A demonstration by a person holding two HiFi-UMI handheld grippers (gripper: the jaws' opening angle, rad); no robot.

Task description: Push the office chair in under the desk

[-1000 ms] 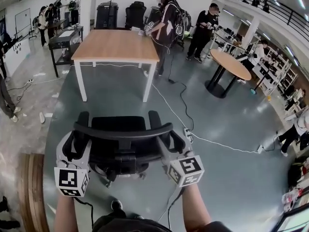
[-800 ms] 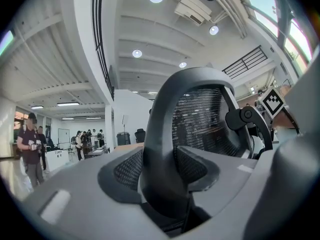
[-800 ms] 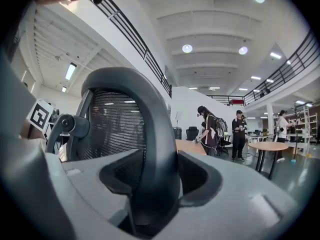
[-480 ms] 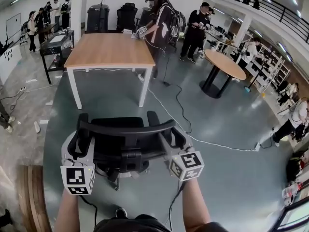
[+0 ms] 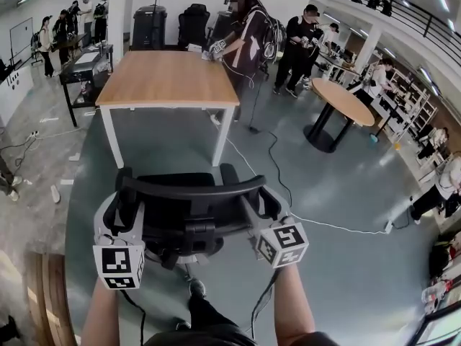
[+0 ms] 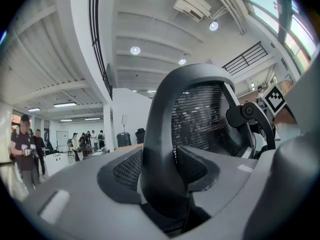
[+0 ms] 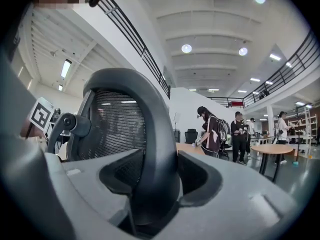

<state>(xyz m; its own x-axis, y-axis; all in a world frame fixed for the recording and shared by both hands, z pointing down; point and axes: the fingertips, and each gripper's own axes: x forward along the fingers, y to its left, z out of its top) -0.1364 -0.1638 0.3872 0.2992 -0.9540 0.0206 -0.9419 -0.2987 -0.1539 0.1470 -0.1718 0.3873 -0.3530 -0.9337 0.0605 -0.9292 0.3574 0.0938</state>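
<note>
Grey polished floor stretches through this big open hall, a pale cable trailing across it. A black mesh-backed office chair stands well short of the rectangular wooden-topped desk on white legs, its seat turned toward the desk. The person behind it has both tongs clenched on the curved black top rail of the backrest: the left gripper grasps the rail's left end, the right gripper its right end. Beyond the desk's far corner stands a dark-clothed person, with a round wooden table off to the right.
</note>
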